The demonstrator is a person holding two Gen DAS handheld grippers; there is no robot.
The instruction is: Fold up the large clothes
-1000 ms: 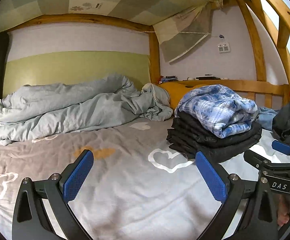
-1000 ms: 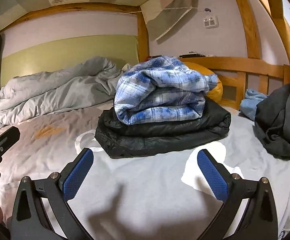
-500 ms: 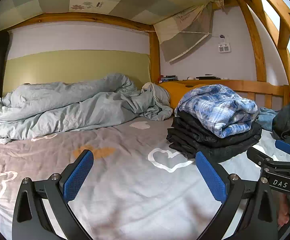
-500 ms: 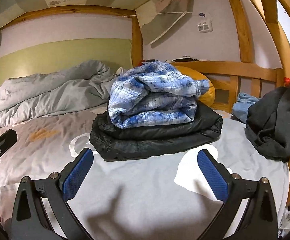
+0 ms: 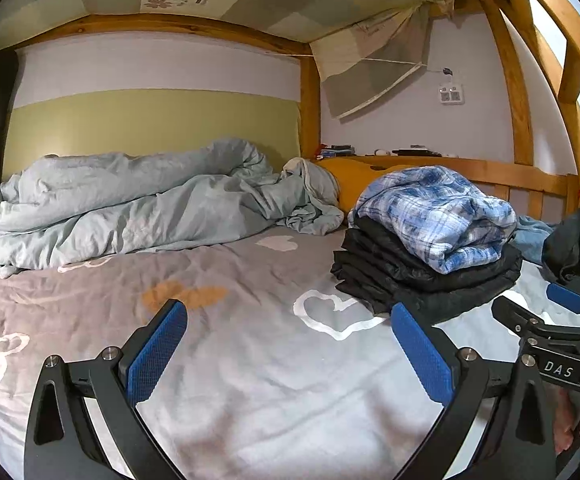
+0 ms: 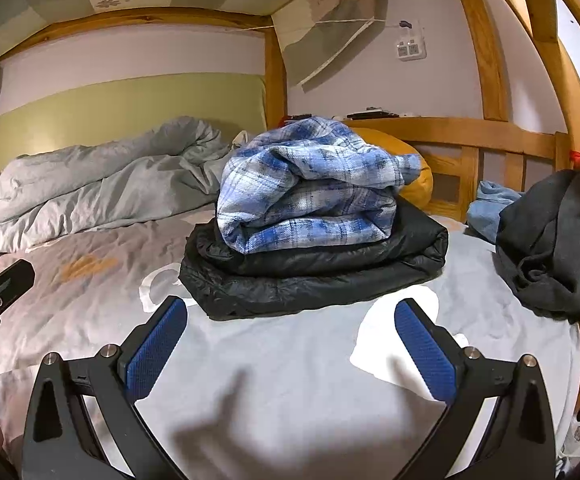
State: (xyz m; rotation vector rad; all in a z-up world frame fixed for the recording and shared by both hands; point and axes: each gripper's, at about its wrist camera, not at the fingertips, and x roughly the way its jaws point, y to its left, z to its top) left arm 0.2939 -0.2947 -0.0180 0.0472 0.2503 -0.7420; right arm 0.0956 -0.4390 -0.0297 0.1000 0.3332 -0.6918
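Left gripper (image 5: pixel 287 350) fingers wide, empty, over bed (image 5: pixel 249 360). Right gripper (image 6: pixel 290 346) same, facing folded stack: plaid shirt (image 6: pixel 306 196) on black jacket (image 6: pixel 318 276). Unfolded dark garment (image 6: pixel 550 240) heaped far right by rail; looks soft, floppy, bulky; best pinched at hem or shoulder edges.

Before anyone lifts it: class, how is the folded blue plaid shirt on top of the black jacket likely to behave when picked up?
The blue plaid shirt is probably floppy: its loose, rounded folds would likely fall open if pinched at one edge. It looks thick yet light. It rests on the shiny black jacket, so it may slide if pushed.
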